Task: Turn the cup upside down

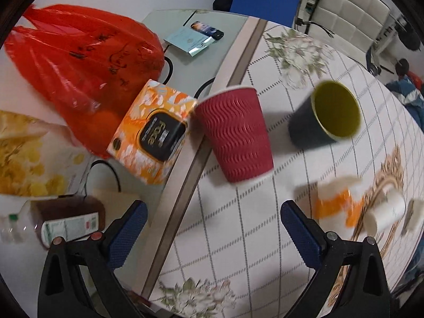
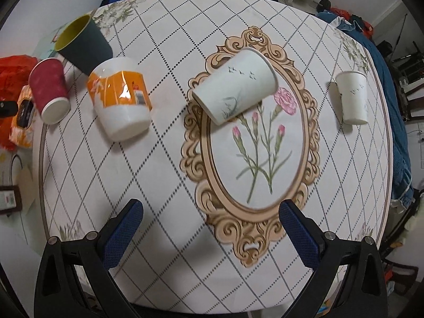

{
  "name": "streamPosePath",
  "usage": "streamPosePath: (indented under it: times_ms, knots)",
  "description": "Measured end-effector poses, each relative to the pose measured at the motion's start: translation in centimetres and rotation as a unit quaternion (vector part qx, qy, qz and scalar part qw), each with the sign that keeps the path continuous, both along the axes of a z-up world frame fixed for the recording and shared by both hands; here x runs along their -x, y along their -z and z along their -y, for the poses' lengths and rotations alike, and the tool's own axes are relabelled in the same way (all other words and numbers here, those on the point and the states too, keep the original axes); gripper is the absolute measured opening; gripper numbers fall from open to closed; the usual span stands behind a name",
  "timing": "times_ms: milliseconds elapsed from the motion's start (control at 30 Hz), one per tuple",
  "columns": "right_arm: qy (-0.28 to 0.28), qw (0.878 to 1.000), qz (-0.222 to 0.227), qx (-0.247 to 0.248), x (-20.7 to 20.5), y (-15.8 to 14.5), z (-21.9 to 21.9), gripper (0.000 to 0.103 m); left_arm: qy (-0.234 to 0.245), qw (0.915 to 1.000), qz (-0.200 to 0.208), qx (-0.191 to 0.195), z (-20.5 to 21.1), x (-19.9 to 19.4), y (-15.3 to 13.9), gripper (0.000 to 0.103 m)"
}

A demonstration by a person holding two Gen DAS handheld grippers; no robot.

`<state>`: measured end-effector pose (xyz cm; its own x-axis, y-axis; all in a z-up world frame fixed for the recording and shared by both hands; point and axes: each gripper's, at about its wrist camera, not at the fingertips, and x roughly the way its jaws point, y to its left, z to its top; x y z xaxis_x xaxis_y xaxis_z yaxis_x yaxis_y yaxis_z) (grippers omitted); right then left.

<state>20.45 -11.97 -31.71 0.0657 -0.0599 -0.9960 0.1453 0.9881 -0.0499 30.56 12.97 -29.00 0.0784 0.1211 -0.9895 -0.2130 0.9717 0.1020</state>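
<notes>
Desk (image 2: pixel 164 185): round, patterned cloth, five cups standing on it.

Orange-banded white cup (image 2: pixel 120 98), at 10 o'clock in the right view: base up, done by the look of it.

Bird-print cup (image 2: pixel 234 84), at 12 o'clock, on the oval frame: apparently base up.

Dark cup (image 1: pixel 324 114), yellow-green inside, at 1 o'clock from my left claw (image 1: pixel 212 222): mouth up, my likely target.

Judgement: light, thin paper, crushable; grip mid-wall, gently.

Left claw and right claw (image 2: pixel 210 221): both spread wide, empty.

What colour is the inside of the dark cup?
Yellow-green inside the dark cup; the left wrist view shows it best.
</notes>
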Motion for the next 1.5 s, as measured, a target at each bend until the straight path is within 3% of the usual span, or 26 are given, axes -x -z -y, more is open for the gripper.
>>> streamPosePath:
  times_ms: [200, 633, 767, 867, 933, 1333, 1500]
  knots:
    - [0.008, 1.000, -0.016, 0.008, -2.0, 1.4, 0.0, 0.103, -0.024, 0.9994, -0.006, 0.025, -1.6, -3.6, 2.0, 0.092]
    - [0.019, 0.999, -0.029, 0.008, -4.2, 2.4, 0.0, 0.103, -0.013, 0.9989, -0.031, 0.032, -1.7, -7.9, 5.6, 0.092]
    - [0.020, 0.999, -0.026, 0.010, -4.6, 2.1, -0.1, 0.103, -0.009, 0.9984, -0.038, 0.041, -1.5, -8.2, 6.4, 0.091]
    - [0.021, 0.999, -0.023, 0.010, -4.9, 1.9, -0.3, 0.103, -0.014, 0.9971, -0.047, 0.058, -1.8, -8.0, 7.1, 0.081]
    - [0.020, 0.999, -0.021, 0.013, -5.0, 1.7, -0.4, 0.103, -0.016, 0.9972, -0.043, 0.060, -2.0, -7.9, 7.0, 0.081]
    - [0.020, 0.999, -0.012, 0.026, -4.6, 0.3, -0.8, 0.103, 0.011, 0.9986, -0.019, 0.048, -1.2, -7.8, 7.0, 0.078]
    - [0.027, 0.999, -0.003, 0.031, -3.7, -0.4, -0.5, 0.103, 0.038, 0.9989, -0.004, 0.028, -0.5, -6.4, 5.7, 0.077]
